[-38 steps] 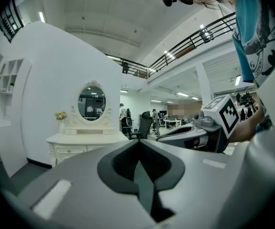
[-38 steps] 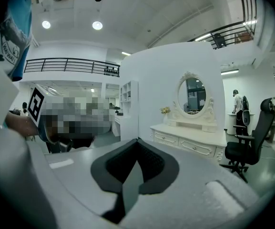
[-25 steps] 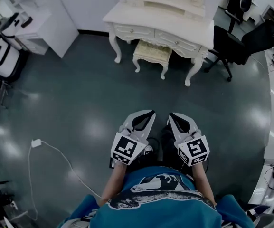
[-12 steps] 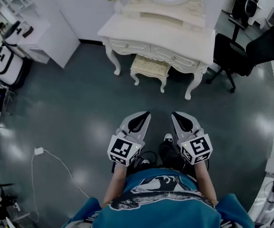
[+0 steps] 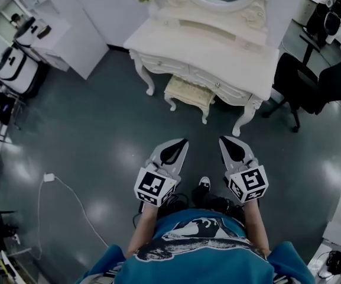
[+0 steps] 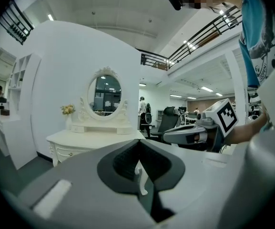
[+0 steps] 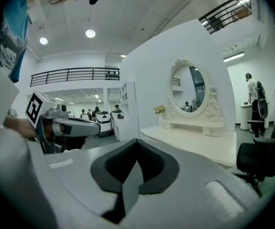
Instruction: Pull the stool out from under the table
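A cream padded stool (image 5: 189,93) stands tucked under the front of the white dressing table (image 5: 217,43), its carved legs on the dark floor. Both grippers are held side by side at waist height, pointing toward the table and well short of the stool. My left gripper (image 5: 181,142) is shut with nothing in it, and so is my right gripper (image 5: 224,139). In the left gripper view the table (image 6: 92,138) with its oval mirror (image 6: 105,93) lies ahead beyond the shut left gripper (image 6: 138,147). The right gripper view shows the table (image 7: 199,144) past the shut right gripper (image 7: 137,147).
A black office chair (image 5: 312,81) stands to the right of the table. White cabinets (image 5: 61,34) and bags (image 5: 13,70) line the left side. A white plug with its cable (image 5: 47,177) lies on the floor at the left. The person's shoe (image 5: 204,183) shows between the grippers.
The person has walked forward: table and stool have come nearer and slid lower in the head view. Both grippers stay shut and side by side.
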A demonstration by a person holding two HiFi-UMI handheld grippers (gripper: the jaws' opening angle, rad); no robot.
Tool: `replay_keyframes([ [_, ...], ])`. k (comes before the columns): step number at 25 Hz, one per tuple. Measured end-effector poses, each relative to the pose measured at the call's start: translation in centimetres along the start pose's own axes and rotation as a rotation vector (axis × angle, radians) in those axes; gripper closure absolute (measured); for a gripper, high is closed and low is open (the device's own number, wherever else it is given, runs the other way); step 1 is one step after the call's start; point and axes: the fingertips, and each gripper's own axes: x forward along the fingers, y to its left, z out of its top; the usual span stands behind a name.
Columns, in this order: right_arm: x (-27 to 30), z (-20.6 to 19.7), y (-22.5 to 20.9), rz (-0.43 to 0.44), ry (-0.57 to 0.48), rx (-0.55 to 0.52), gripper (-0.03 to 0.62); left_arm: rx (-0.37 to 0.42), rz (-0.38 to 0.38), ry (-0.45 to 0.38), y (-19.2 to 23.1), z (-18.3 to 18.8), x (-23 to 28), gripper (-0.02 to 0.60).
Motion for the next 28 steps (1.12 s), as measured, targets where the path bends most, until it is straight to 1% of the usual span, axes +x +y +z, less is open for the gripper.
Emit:
replay_keyframes([
  [5, 1.5, -0.6, -1.9, 0.051, 0.012, 0.022, 0.591, 0.047, 0.073, 0.075, 0.7, -0.8, 1.4, 0.568],
  [8, 2.2, -0.7, -2.6, 0.072, 0.021, 0.035, 0.591, 0.064, 0.089, 0.091, 1.0, -0.6, 2.3, 0.568],
  [12, 2.8, -0.7, -3.5, 0.090, 0.016, 0.043, 0.591, 0.077, 0.092, 0.099, 0.6, -0.5, 3.5, 0.568],
  [16, 3.0, -0.6, -4.2, 0.090, 0.002, 0.054, 0.591, 0.090, 0.086, 0.119, 0.3, -0.6, 4.2, 0.568],
  [21, 3.2, -0.4, -4.9, 0.085, -0.005, 0.064, 0.591, 0.073, 0.086, 0.130, 0.6, -0.5, 4.7, 0.568],
  [23, 3.4, -0.4, -5.2, 0.084, -0.008, 0.069, 0.591, 0.072, 0.080, 0.132, 0.6, -0.4, 5.1, 0.568],
  [28, 4.3, -0.4, -6.2, 0.066, -0.012, 0.072, 0.591, 0.097, 0.043, 0.137, 1.0, -0.3, 6.5, 0.568],
])
